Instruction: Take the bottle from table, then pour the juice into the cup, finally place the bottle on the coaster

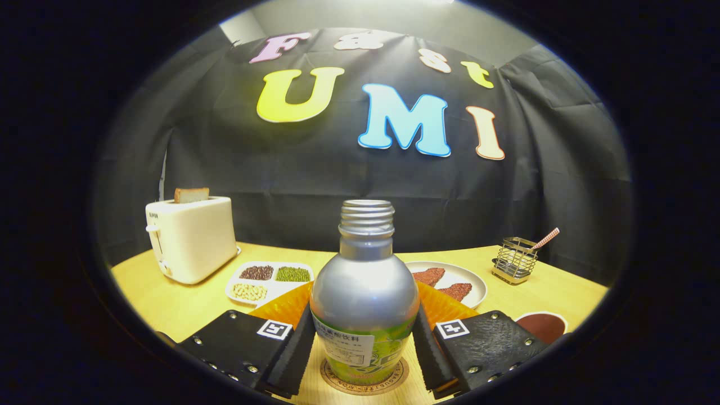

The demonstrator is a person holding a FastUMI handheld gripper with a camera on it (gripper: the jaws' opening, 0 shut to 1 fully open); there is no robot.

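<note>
The bottle (364, 292), a silver one with a green label and an uncapped threaded neck, was seen standing upright between the two fingers of the gripper (364, 351), its base resting on a round cork coaster (364, 378) that lay on the pale wooden table (169, 304). The fingers were set narrow against the bottle's two sides and appeared to touch it, though whether they were pressing or had just been eased could not be told. Taken from largest to smallest, the rest of the scene was laid out beyond the fingers as follows: a cream toaster (191, 239) with a slice of bread (191, 194) standing in its slot was seen well off to the left; an orange cup (441, 306) with a ribbed rim was partly hidden just behind the bottle; a white plate (475, 281) carrying reddish-brown pieces was seen behind that to the right; a white divided tray (270, 281) held dark, green and pale beans in separate compartments; a dark red disc (541, 326) lay on the table by the right finger; and a small wire holder (514, 260) with a checked stick in it stood far to the right. The last step, placing the bottle on the coaster, was judged to be in hand or nearly done. The next move was judged to call for the fingers being spread and drawn straight back, so that the bottle would not be tipped.
</note>
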